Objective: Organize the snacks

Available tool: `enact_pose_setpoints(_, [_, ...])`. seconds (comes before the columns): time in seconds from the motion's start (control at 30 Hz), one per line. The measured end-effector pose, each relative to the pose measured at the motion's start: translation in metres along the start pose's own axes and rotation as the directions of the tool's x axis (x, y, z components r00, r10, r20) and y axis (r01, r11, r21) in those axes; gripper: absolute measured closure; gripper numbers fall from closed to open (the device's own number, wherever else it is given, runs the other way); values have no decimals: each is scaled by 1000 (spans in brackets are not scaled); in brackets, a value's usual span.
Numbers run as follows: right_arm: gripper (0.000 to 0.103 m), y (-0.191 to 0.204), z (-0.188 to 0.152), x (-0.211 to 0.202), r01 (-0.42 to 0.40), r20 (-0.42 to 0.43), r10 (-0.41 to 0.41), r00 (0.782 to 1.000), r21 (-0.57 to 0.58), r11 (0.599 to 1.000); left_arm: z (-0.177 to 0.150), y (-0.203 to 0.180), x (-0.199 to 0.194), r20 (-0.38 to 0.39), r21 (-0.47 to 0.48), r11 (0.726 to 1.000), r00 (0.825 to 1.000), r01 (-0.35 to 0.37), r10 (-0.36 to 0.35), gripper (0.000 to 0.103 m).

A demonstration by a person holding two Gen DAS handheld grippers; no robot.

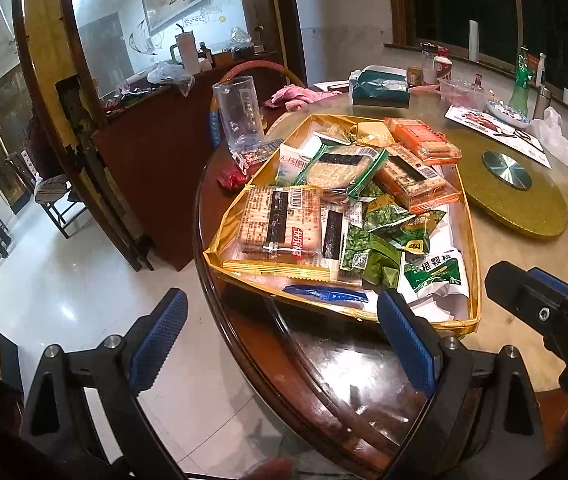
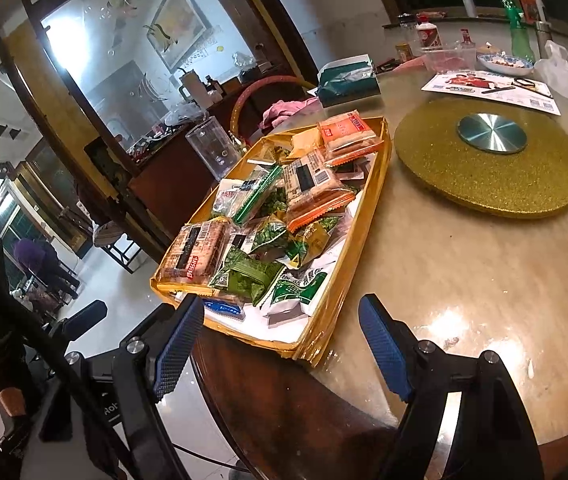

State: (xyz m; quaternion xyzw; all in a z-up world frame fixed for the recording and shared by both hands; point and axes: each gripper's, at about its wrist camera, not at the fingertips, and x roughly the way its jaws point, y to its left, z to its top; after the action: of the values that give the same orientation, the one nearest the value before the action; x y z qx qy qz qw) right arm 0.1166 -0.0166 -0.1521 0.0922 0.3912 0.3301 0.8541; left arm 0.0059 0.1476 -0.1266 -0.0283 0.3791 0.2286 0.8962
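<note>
A gold tray [image 1: 471,240] [image 2: 380,168] full of snack packets sits at the near edge of a round table [image 2: 464,280]. It holds cracker packs [image 1: 280,220] [image 2: 198,254], orange biscuit packs [image 1: 424,138] [image 2: 348,132], green packets [image 1: 380,236] [image 2: 244,276] and a white-green pouch [image 1: 436,276] [image 2: 296,292]. My left gripper [image 1: 280,340] is open and empty, just short of the tray's near edge. My right gripper [image 2: 284,352] is open and empty at the tray's near corner; it also shows at the right in the left wrist view [image 1: 544,312].
A gold turntable [image 1: 516,184] [image 2: 488,156] lies right of the tray. A clear plastic cup [image 1: 240,112] [image 2: 212,148], pink cloth [image 1: 300,96], green tissue box [image 1: 380,88] [image 2: 348,80], bottles, a bowl and a leaflet [image 2: 492,88] stand behind. Tiled floor lies left.
</note>
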Motion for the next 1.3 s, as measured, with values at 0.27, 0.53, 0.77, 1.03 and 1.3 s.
enact_pose_setpoints(0.27, [23,3,-1,3,-3,-6,3,1000,-9,1000,1,1,3,0,2,1000,1000,-1,1,8])
enact_pose_setpoints(0.53, [23,6,-1,5,3,-9,-3,1000,-19,1000,1,2,8,-8,4,1000,1000,-1,1,8])
enact_pose_setpoints(0.77, [23,9,3,11,9,-22,-9,1000,-18,1000,2,10,12,-13,-12,1000,1000,9,-9,8])
enact_pose_setpoints(1.03, [23,16,7,14,59,-9,-60,998,-48,997,3,13,17,-13,-11,1000,1000,13,-13,8])
enact_pose_setpoints(1.3, [23,20,10,19,71,-12,-72,997,-66,995,5,14,20,-13,-14,1000,1000,9,-9,8])
